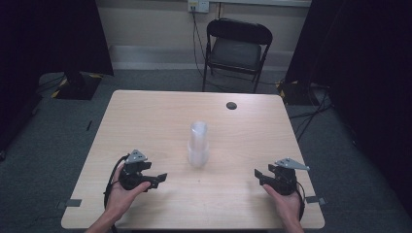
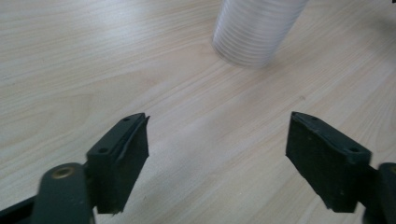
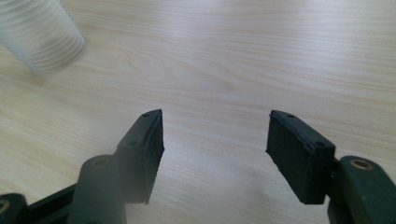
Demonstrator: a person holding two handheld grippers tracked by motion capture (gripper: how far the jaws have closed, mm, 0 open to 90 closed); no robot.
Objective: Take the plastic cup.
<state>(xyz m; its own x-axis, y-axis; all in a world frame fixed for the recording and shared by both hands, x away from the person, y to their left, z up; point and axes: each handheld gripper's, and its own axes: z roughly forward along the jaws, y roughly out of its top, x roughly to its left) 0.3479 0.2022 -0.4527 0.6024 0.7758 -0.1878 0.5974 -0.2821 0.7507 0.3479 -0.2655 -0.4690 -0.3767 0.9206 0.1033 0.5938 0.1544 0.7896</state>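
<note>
A tall stack of clear plastic cups point(image 1: 198, 144) stands upright at the middle of the wooden table point(image 1: 145, 121). My left gripper point(image 1: 162, 177) rests low at the front left, held in a hand, its jaws pointing right toward the stack and standing open with nothing between them. In the left gripper view the ribbed stack point(image 2: 254, 28) rises beyond the gripper point(image 2: 217, 140), a little right of centre. My right gripper point(image 1: 259, 174) sits at the front right, open and empty, jaws pointing left. In the right gripper view the stack point(image 3: 39, 35) is at the upper left, apart from the gripper point(image 3: 215, 135).
A round dark cable port point(image 1: 231, 105) is set in the table near its far edge. A black folding chair point(image 1: 235, 48) stands behind the table. Dark curtains hang at both sides. Bare tabletop lies between each gripper and the cups.
</note>
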